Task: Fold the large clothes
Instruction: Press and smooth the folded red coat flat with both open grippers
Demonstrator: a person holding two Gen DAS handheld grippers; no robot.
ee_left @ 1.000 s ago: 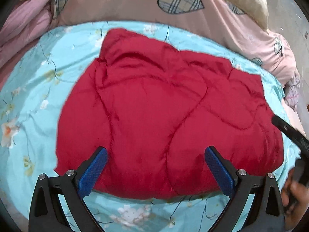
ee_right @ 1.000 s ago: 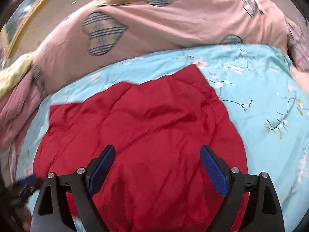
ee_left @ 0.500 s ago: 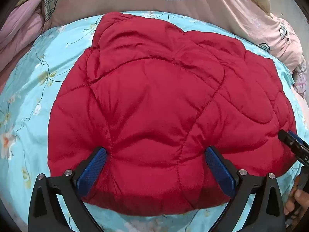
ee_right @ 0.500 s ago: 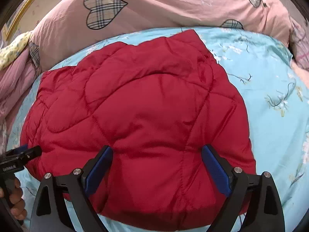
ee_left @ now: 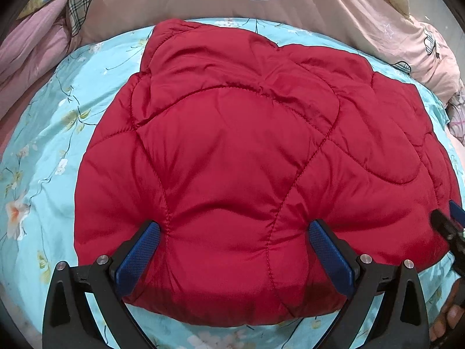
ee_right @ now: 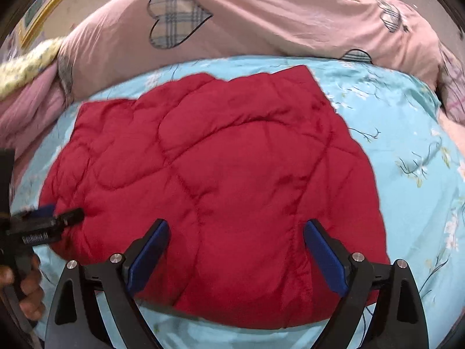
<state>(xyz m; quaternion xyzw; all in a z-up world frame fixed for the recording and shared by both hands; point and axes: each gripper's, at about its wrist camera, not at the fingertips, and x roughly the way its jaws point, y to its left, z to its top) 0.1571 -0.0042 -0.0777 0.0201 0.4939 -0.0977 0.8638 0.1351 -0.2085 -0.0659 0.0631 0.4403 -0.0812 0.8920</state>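
A red quilted jacket (ee_left: 238, 151) lies folded into a puffy bundle on a light blue floral sheet (ee_left: 58, 133). My left gripper (ee_left: 232, 247) is open, its blue pads spread over the jacket's near edge with nothing pinched between them. The right gripper (ee_left: 444, 215) pokes in at the jacket's right side. In the right wrist view the same jacket (ee_right: 221, 174) fills the middle, and my right gripper (ee_right: 237, 244) stands open over its near edge. There the left gripper (ee_right: 66, 212) sits at the jacket's left side, held by a hand (ee_right: 29, 288).
A pink duvet with plaid hearts (ee_left: 203, 0) is piled along the far side of the bed, also as a pink duvet (ee_right: 261, 23) in the right wrist view. Blue sheet (ee_right: 407, 133) shows to the right of the jacket. A yellow floral cloth (ee_right: 29, 64) lies far left.
Both grippers came down close over the jacket's near edge, then the right one drew back slightly. Both stayed open. The jacket has not visibly shifted.
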